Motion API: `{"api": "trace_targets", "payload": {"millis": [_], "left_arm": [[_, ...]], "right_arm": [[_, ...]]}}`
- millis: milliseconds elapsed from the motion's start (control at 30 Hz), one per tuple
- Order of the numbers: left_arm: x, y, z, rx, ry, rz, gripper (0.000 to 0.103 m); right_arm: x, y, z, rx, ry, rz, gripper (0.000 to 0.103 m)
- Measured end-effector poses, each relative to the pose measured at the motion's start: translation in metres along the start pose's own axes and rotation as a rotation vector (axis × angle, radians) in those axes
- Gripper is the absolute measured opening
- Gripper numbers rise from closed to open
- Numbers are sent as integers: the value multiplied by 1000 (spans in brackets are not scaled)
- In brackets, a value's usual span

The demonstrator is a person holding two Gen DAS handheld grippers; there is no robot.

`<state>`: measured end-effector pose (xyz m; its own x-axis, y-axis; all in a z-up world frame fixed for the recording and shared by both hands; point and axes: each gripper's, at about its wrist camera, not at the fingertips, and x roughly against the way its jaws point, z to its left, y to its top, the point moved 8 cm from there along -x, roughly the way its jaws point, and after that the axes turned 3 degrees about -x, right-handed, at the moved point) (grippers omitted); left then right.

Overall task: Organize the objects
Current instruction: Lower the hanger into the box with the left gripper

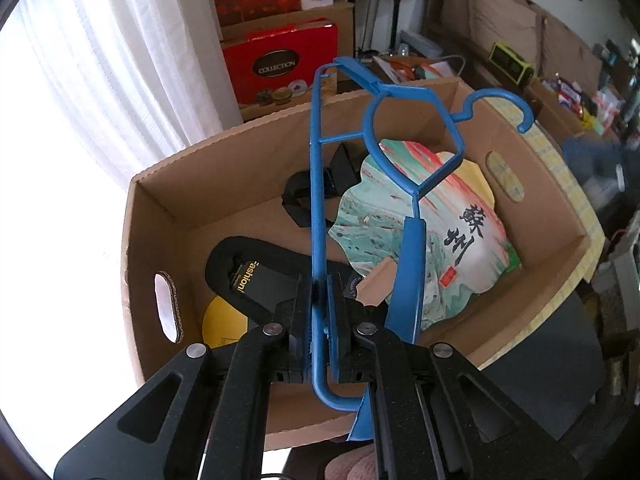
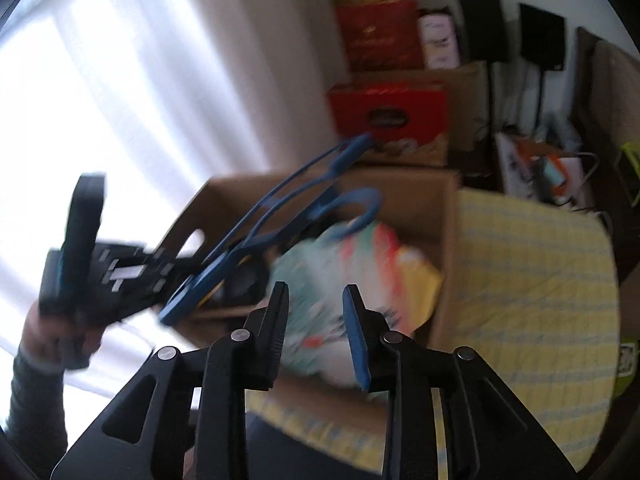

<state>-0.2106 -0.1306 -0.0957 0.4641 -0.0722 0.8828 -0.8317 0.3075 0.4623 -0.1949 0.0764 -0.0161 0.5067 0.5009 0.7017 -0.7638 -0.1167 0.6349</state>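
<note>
A surface (image 2: 532, 280) covered with a yellow-and-blue checked cloth carries an open cardboard box (image 1: 168, 216), set near a window hung with white curtains (image 1: 120, 60). Behind the box stand stacked cartons and a red gift box (image 1: 280, 68) marked COLLECTION; farther right the room is cluttered with a green clock (image 1: 512, 62) and small packets too small to name. Inside the cardboard box lie a painted paper fan (image 1: 460, 236) with a scalloped edge and black characters, a black slipper (image 1: 256, 276) with a gold label, a yellow disc (image 1: 222, 322) in the near corner, and a black object by the far wall (what it is cannot be told). The left hand-held gripper (image 1: 320, 304) is clamped on the straight bar of a blue plastic hanger (image 1: 316, 208), which is held above the open box, its hook (image 1: 508, 108) pointing toward the far right rim. The right hand-held gripper (image 2: 316, 300) stands with its jaws apart and nothing between them, aimed at the box from the near side; that view is blurred, yet the hanger and the left hand-held gripper show at its left.
</note>
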Motion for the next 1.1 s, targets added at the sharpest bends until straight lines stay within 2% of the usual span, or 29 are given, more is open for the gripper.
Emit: {"api": "trace_targets", "payload": {"millis": [67,133,233,333,433,500,567,767,900,1100], "left_arm": [[0,1,-1,-20,7,3,6],[0,1,-1,-35,9,8,6],[0,2,-2,-60,4,17,6],[0,2,-1,-66,-9,22,6],[0,2,-1,-64,-21,20,6],[1,2,0,-58,-32,14,7],[3,3,2,-46,-49,9,7],[3,8,16,-22,-12,0,6],[-4,14,33,0,37,3,4],[-21,17,55,93,26,1,4]], "right_arm": [[2,17,-9,-13,-18,-17,31],[-4,30,-15,-3,-50,-1,45],[-20,41,-21,10,-92,34,46],[-42,39,-25,14,-97,88,46],[-58,31,-25,18,-89,135,39],[-65,25,-24,22,-84,157,26],[-71,20,-24,21,-74,179,18],[-79,1,-23,33,-40,230,18],[-87,-23,-7,70,8,295,12],[-100,-53,18,126,36,359,12]]}}
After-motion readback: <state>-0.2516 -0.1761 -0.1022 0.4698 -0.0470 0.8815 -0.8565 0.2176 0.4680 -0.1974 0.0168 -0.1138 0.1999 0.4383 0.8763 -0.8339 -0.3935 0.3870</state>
